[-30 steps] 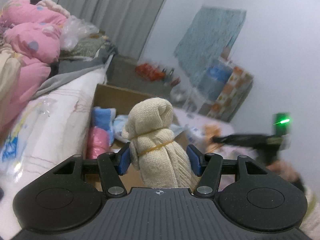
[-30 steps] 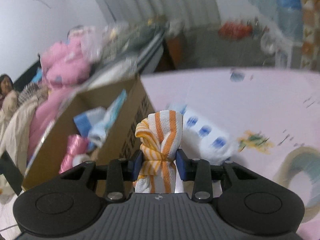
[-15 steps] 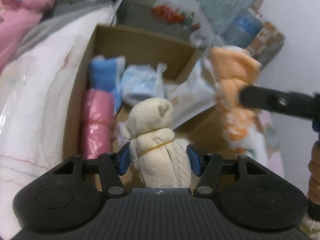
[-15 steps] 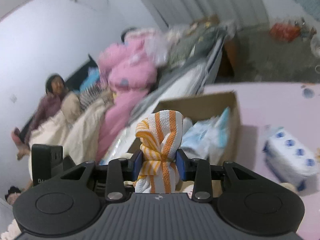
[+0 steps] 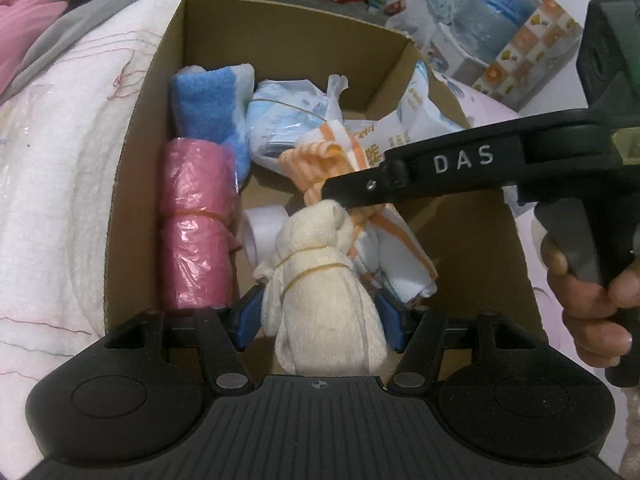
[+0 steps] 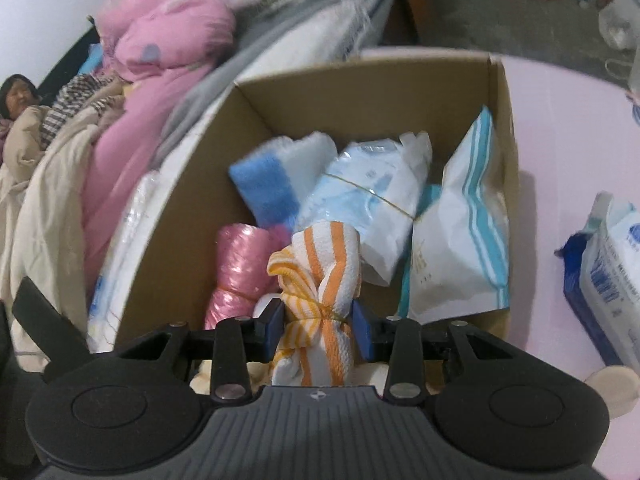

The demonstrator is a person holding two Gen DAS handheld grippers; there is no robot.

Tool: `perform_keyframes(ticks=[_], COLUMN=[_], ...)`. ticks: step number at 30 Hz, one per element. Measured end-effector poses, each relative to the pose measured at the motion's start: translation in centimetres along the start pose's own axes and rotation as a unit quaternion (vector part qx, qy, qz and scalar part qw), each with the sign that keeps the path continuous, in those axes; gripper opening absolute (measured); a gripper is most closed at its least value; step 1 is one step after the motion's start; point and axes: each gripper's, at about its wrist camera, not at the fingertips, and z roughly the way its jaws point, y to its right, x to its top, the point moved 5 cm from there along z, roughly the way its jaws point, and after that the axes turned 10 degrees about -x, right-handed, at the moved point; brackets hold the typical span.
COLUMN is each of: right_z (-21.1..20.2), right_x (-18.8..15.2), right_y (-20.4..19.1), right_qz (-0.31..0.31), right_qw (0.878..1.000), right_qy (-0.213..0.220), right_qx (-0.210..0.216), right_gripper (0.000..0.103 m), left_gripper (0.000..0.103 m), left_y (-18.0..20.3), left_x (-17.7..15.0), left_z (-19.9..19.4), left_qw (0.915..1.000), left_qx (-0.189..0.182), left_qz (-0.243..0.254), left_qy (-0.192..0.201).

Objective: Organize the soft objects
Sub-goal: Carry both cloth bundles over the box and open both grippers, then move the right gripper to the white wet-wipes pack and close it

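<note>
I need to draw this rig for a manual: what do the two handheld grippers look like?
Both are black plastic with a ribbed top plate, round side housings, silver pivot screws and blue finger pads. The right gripper shows white "DAS" lettering and a grey trigger. No sleeves visible.

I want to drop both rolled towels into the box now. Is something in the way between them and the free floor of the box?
Partly. The cream towel in the left gripper and the orange striped towel in the right gripper hang close together over the cardboard box. A white tape roll lies under them; bare floor shows beside it.
</note>
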Motion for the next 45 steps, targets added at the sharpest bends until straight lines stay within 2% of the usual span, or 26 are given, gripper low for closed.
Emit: perform_keyframes(ticks=[3, 10, 15, 18, 23, 26, 29, 36, 40, 43, 45], right_z=[0.0, -0.3, -2.1, -3.9, -7.6, -9.9, -12.4, -17.5, -20.9, -23.1, -24.0], right_x=[0.0, 0.6, 0.9, 0.9, 0.5, -0.1, -1.2, -4.5, -6.9, -8.6, -9.6], right_y=[-0.3, 0.0, 0.3, 0.6, 1.5, 2.3, 3.1, 6.1, 8.7, 11.2, 13.0], right_qz=[-0.006, 0.007, 0.012, 0.016, 0.019, 0.024, 0.025, 0.040, 0.054, 0.067, 0.074], right_qw=[1.000, 1.000, 0.999, 0.997, 0.992, 0.987, 0.981, 0.969, 0.957, 0.948, 0.943], right_qy=[0.002, 0.018, 0.051, 0.070, 0.111, 0.135, 0.164, 0.218, 0.265, 0.303, 0.320], right_qx=[0.003, 0.002, 0.016, 0.031, 0.056, 0.079, 0.098, 0.112, 0.102, 0.073, 0.052], right_gripper=[0.055, 0.056, 0.056, 0.056, 0.056, 0.056, 0.065, 0.065, 0.066, 0.066, 0.066], left_gripper=[0.060, 0.062, 0.067, 0.067, 0.069, 0.074, 0.076, 0.080, 0.089, 0.097, 0.098], left_y=[0.0, -0.3, -0.2, -0.2, -0.2, 0.3, 0.9, 2.6, 4.2, 6.1, 7.5], left_x=[0.0, 0.3, 0.2, 0.3, 1.0, 1.2, 1.2, 0.6, 0.1, -0.3, -0.5], left_z=[0.0, 0.4, 0.5, 0.5, -1.2, -2.6, -4.1, -6.4, -7.5, -7.9, -7.7], left_qw=[1.0000, 1.0000, 0.9999, 0.9998, 0.9992, 0.9987, 0.9973, 0.9941, 0.9916, 0.9881, 0.9847], left_qx=[0.001, 0.005, 0.009, -0.004, -0.023, -0.026, -0.032, -0.033, -0.042, -0.047, -0.047], left_qz=[0.001, -0.005, 0.000, -0.008, -0.028, -0.022, -0.016, 0.008, 0.025, 0.060, 0.092], left_qy=[-0.001, -0.004, -0.010, -0.018, 0.016, 0.039, 0.064, 0.103, 0.120, 0.134, 0.140])
